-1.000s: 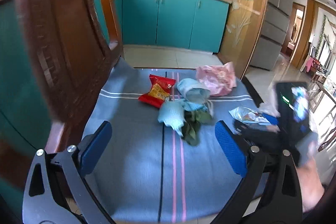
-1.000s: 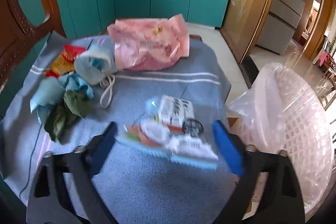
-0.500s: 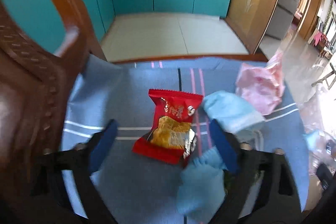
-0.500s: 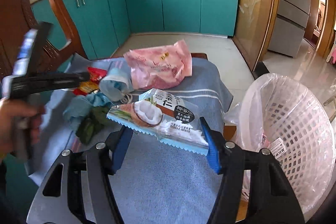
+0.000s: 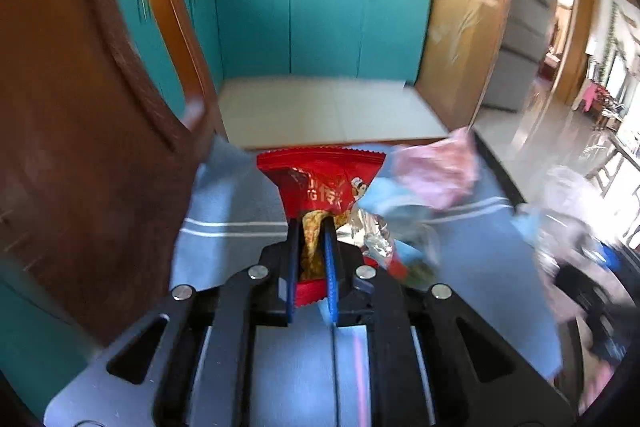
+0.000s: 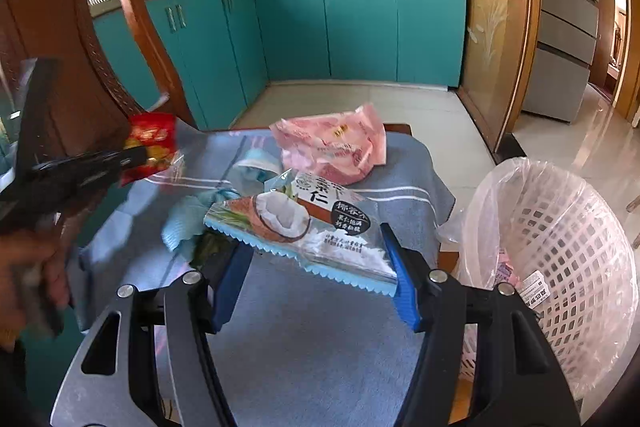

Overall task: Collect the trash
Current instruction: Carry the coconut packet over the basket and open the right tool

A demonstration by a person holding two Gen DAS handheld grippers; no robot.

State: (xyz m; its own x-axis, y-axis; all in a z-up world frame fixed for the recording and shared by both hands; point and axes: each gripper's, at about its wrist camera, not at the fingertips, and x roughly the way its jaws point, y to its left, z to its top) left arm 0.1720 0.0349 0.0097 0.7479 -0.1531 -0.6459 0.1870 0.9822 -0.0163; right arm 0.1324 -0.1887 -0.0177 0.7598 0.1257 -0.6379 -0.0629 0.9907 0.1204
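My left gripper is shut on a red snack wrapper and holds it above the blue cloth; the wrapper also shows in the right wrist view. My right gripper is shut on a coconut snack packet, held flat between the pads above the cloth. A pink bag, light blue wrappers and a dark green scrap lie on the cloth. A white basket lined with a clear bag stands at the right.
A wooden chair back rises at the left, close to my left gripper. Teal cabinets and tiled floor lie beyond the table. The basket holds some small wrappers.
My left gripper has closed on the red wrapper and lifted it off the cloth. My right gripper still holds the coconut packet, with little movement.
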